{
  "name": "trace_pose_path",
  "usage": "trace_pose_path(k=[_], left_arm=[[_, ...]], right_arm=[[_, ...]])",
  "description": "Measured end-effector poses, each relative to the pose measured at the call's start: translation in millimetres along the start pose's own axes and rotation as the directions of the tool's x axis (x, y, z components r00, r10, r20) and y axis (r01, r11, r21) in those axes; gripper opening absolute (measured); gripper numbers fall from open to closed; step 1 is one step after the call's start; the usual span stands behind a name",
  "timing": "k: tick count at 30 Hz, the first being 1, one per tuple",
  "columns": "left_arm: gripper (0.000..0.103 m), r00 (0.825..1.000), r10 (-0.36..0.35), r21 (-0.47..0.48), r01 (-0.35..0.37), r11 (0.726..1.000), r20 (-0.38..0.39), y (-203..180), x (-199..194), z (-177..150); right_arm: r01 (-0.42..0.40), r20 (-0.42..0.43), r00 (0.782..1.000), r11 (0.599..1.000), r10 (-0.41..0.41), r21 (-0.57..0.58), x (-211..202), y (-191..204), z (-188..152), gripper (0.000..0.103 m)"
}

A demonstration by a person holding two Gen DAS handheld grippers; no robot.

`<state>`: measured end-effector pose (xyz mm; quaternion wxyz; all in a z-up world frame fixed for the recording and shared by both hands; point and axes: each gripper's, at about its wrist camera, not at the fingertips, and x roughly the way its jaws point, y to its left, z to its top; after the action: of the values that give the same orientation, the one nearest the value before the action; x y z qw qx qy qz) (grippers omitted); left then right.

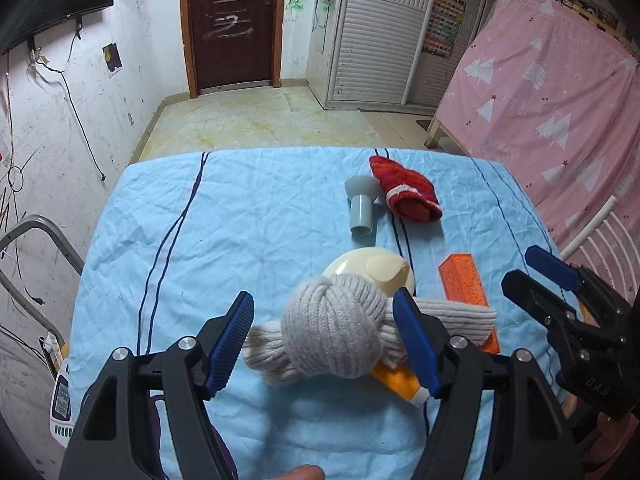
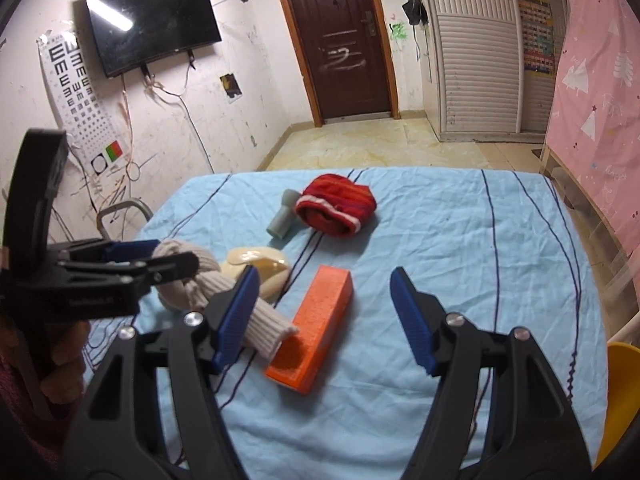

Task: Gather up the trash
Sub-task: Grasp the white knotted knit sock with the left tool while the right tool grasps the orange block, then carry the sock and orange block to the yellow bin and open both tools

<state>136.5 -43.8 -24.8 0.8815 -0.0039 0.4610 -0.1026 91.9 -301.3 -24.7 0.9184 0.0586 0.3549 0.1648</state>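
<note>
On the light blue tablecloth (image 1: pixel 240 220) lies a knotted grey-beige sock (image 1: pixel 332 328), and my left gripper (image 1: pixel 326 340) stands open around it with a pad on each side. Under the sock pokes an orange-yellow tube (image 1: pixel 400 384). Behind it rests an upturned cream bowl (image 1: pixel 372 270). My right gripper (image 2: pixel 326 316) is open over an orange box (image 2: pixel 316 328), which is narrower than the gap. The sock's (image 2: pixel 264 320) end rests on that box. Farther back lie a grey pipe piece (image 2: pixel 284 220) and a red knitted sock (image 2: pixel 338 210). The left gripper (image 2: pixel 172 256) shows at the left.
A metal chair frame (image 1: pixel 40 240) stands by the table's left edge and a yellow seat (image 2: pixel 620 380) at its right. A pink patterned cloth (image 1: pixel 560 100) hangs on the right, with a white rack (image 1: pixel 600 232) below it. Tiled floor leads to a brown door (image 2: pixel 340 40).
</note>
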Motion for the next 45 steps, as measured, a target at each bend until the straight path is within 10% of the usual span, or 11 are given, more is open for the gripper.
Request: trace_pose_path(k=[6,25,32,45], left_arm=[[0.039,0.999,-0.047,0.008,0.047,0.999,0.006,3.2,3.9,-5.6],[0.037,0.978,0.021,-0.092,-0.002,0.996,0.207,48.4,-61.4,12.3],[0.037,0.977,0.023,-0.113,0.001,0.994,0.212,54.5,-64.8,14.3],[0.037,0.978,0.032,-0.094,-0.013,0.996,0.205,39.6,-67.3,14.7]], right_arm=[[0.004,-0.014,1.0,1.0,-0.004,0.0,12.1,3.7,2.0,0.081],[0.037,-0.143,0.989,0.999,-0.038,-0.009,51.7,13.6,-3.9,0.081],[0.064,-0.171,0.983,0.998,-0.066,-0.018,57.4,13.1,-8.6,0.032],[0.059,-0.109,0.992,0.998,-0.061,-0.018,37.5,8.4,-6.2,0.022]])
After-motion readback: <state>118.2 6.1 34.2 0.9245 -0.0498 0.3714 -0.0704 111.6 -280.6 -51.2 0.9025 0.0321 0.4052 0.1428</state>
